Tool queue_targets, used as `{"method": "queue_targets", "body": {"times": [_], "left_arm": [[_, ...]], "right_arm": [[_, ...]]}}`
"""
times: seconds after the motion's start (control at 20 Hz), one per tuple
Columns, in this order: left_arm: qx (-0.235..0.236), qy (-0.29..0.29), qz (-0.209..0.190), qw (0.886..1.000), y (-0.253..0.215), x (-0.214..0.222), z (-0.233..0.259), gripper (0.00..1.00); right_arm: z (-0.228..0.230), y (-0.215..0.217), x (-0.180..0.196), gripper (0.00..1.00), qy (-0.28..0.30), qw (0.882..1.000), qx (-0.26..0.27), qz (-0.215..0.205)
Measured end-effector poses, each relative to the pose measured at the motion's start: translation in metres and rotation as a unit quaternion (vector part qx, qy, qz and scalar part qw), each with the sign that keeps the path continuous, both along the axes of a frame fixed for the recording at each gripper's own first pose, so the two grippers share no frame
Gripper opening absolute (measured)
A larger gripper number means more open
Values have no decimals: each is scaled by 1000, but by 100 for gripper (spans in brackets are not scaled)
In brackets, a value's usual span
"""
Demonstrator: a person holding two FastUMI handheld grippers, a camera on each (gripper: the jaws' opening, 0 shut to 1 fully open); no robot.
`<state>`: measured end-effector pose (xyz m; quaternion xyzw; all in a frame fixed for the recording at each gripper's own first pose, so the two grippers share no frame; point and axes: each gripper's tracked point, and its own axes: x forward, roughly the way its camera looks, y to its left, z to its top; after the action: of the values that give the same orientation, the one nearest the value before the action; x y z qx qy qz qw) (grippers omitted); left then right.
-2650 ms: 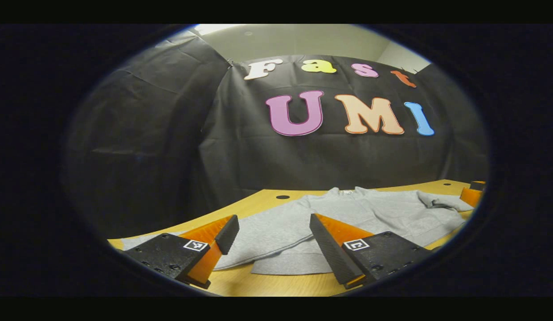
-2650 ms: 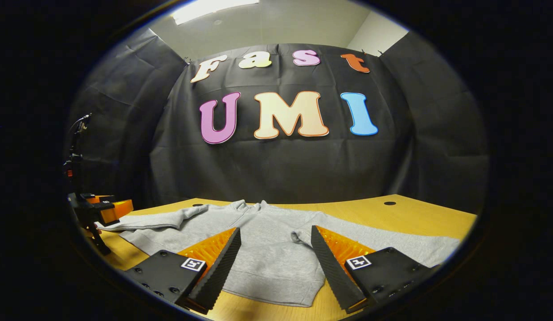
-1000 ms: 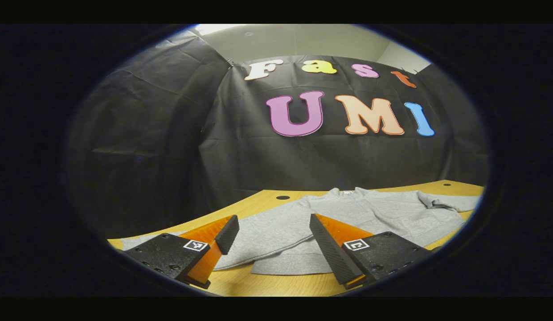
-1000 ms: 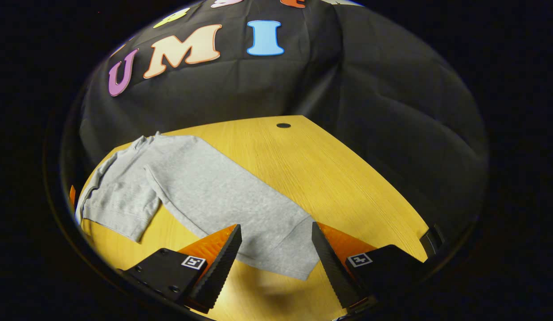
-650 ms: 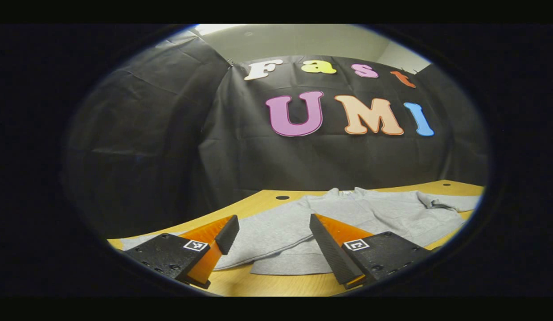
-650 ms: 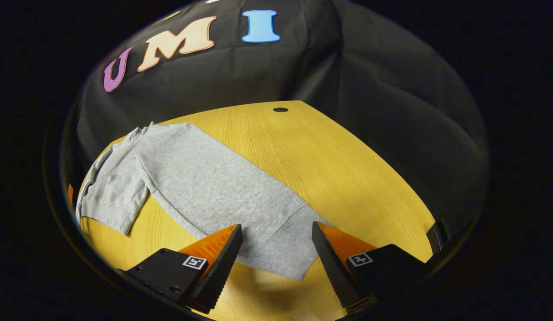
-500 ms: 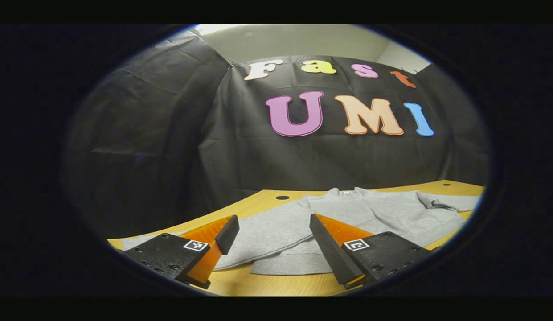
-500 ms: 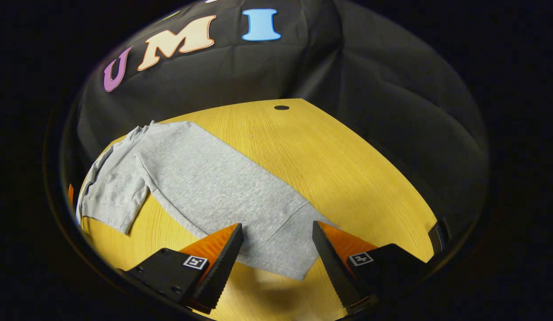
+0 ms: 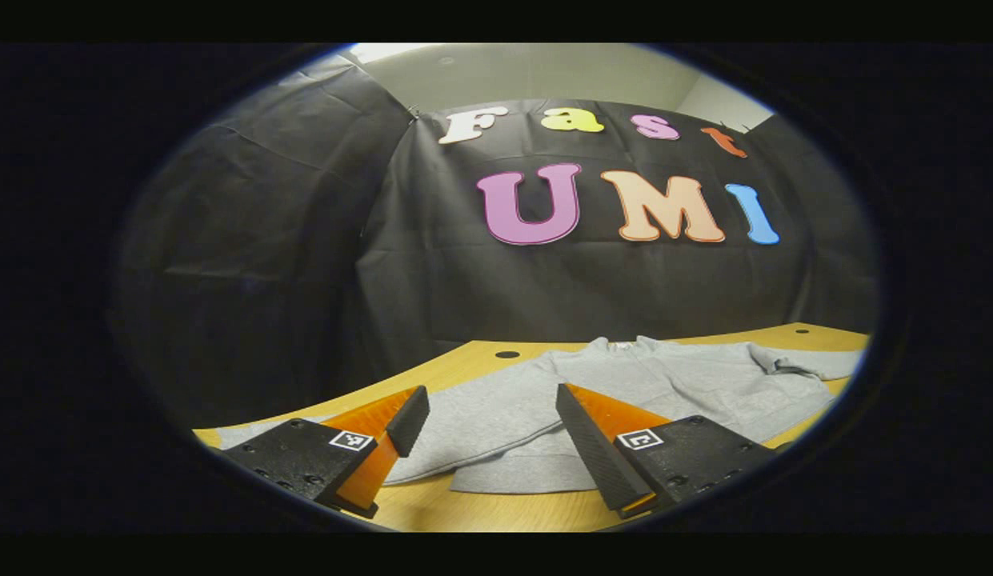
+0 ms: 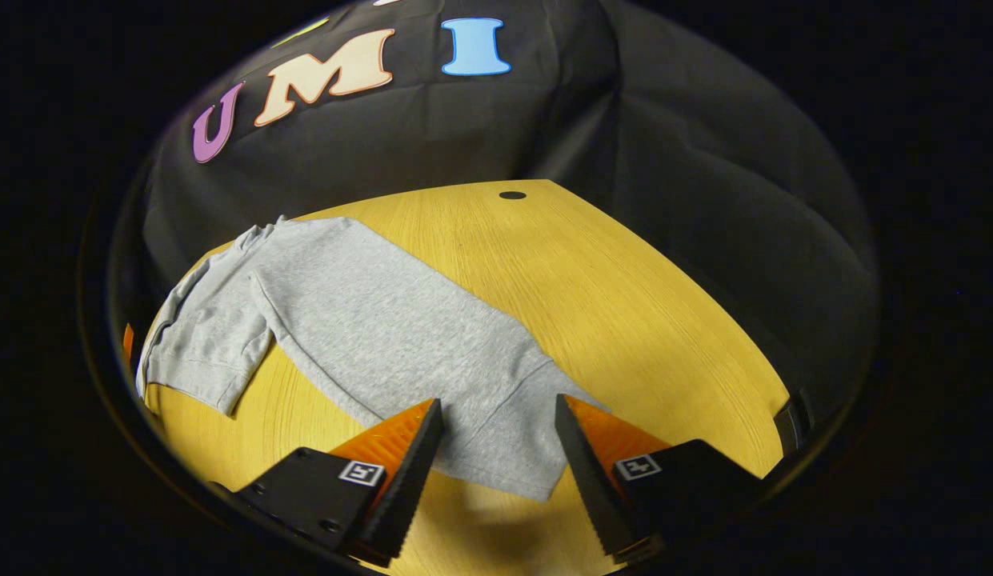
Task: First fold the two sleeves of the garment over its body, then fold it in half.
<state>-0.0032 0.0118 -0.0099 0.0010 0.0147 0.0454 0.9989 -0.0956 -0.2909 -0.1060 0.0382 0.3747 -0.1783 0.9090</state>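
Wooden table (image 10: 624, 304), sweatshirt sleeve (image 10: 432, 352) cuff between parted right gripper (image 10: 496, 432)

A light wooden table (image 10: 624, 304) with a small dark round hole (image 10: 512, 195) near its far edge stands before the black cloth wall (image 9: 304, 264), a pale ceiling (image 9: 536, 72) above.

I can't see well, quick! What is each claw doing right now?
Left claw: open, holding nothing, low by the grey sweatshirt.
Right claw: open, holding nothing, its fingers either side of the sleeve cuff.
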Motion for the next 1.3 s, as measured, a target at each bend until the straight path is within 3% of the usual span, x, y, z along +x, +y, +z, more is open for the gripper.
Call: {"method": "queue_targets", "body": {"times": [0.05, 0.1, 0.15, 0.3, 0.5, 0.95, 1.3], "left_arm": [[0, 0, 0, 1000, 0, 0, -1, 94], [0, 0, 0, 1000, 0, 0, -1, 94], [0, 0, 0, 1000, 0, 1, 0, 94], [0, 0, 0, 1000, 0, 0, 0, 94], [0, 0, 0, 1000, 0, 0, 0, 94], [0, 0, -1, 1000, -1, 0, 0, 94], [0, 0, -1, 1000, 0, 0, -1, 94]], "right_arm": [[-1, 3, 1, 77, -1, 1000, -5, 6], [-2, 5, 1, 61, -1, 1000, -6, 13], [-2, 8, 2, 57, -2, 1000, -6, 16], [-2, 15, 3, 24, 3, 1000, 3, 17], [0, 20, 5, 6, 12, 999, -5, 38], [12, 35, 16, 2, 14, 999, -10, 51], [66, 70, 69, 2, -47, 995, 3, 83]]}}
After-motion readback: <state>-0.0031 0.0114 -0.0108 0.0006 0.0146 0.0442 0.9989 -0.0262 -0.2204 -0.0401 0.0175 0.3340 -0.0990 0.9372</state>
